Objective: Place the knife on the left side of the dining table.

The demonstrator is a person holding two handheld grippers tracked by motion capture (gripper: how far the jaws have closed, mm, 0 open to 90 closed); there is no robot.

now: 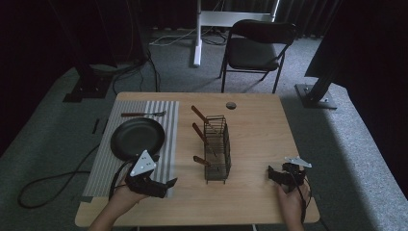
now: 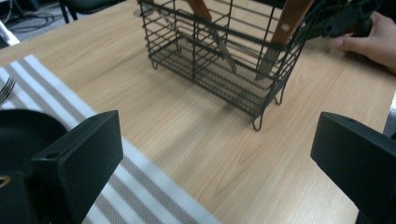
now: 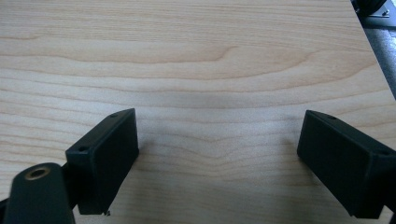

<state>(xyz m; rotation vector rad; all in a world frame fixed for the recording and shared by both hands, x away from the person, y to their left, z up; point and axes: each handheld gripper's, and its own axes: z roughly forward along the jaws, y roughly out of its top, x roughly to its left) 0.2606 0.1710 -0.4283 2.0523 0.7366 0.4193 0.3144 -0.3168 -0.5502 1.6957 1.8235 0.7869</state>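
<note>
A black wire basket (image 1: 217,149) stands mid-table with three wooden-handled utensils (image 1: 198,132) leaning out of it to the left. In the left gripper view the basket (image 2: 219,60) is just ahead, with the knife blades inside it. My left gripper (image 1: 166,188) rests at the near left by the mat's corner, open and empty (image 2: 215,144). At the near right my right gripper (image 1: 271,175) is low over bare wood, its jaws wide apart with nothing between them (image 3: 217,140).
A grey striped placemat (image 1: 168,120) on the left bears a round black plate (image 1: 137,137), with a fork (image 1: 143,114) beyond it. A small dark disc (image 1: 231,105) lies near the far edge. A chair (image 1: 257,48) stands behind the table.
</note>
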